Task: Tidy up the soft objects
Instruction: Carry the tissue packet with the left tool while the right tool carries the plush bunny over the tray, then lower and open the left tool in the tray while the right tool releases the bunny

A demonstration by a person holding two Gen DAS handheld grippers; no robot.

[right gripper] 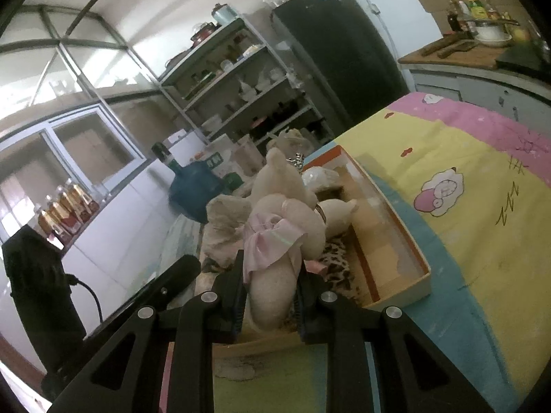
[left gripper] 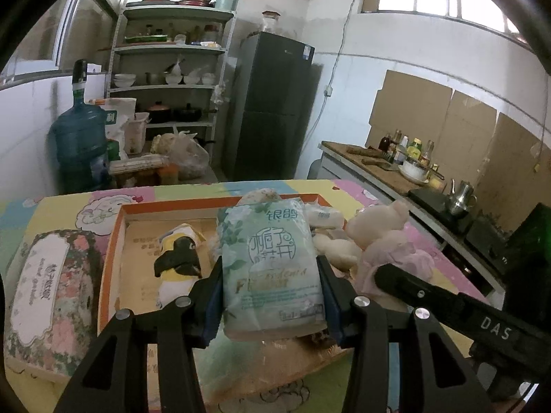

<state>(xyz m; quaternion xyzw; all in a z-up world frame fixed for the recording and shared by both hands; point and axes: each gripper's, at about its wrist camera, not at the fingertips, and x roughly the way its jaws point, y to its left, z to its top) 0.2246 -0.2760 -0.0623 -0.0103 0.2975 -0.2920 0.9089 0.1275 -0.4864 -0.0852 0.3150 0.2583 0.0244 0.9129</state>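
Kitchen shelves and a fridge stood behind a table with a bright cartoon cover. Over the orange tray (left gripper: pixel 113 241), the left gripper (left gripper: pixel 272 296) clamped a tissue pack (left gripper: pixel 272 261) by its sides; light and squashy, it probably wanted a mid-body hold. The right gripper (right gripper: pixel 268 296) pinched a plush bear (right gripper: pixel 286 220) by one limp leg, likely floppy.

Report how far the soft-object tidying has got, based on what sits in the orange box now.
Done: a black-and-white penguin plush lies in the orange cardboard box. In hand: the left tool grips a pale green tissue pack; the right tool grips a cream teddy bear in a pink dress. Left: placing both, plus the floral tissue pack outside the box.
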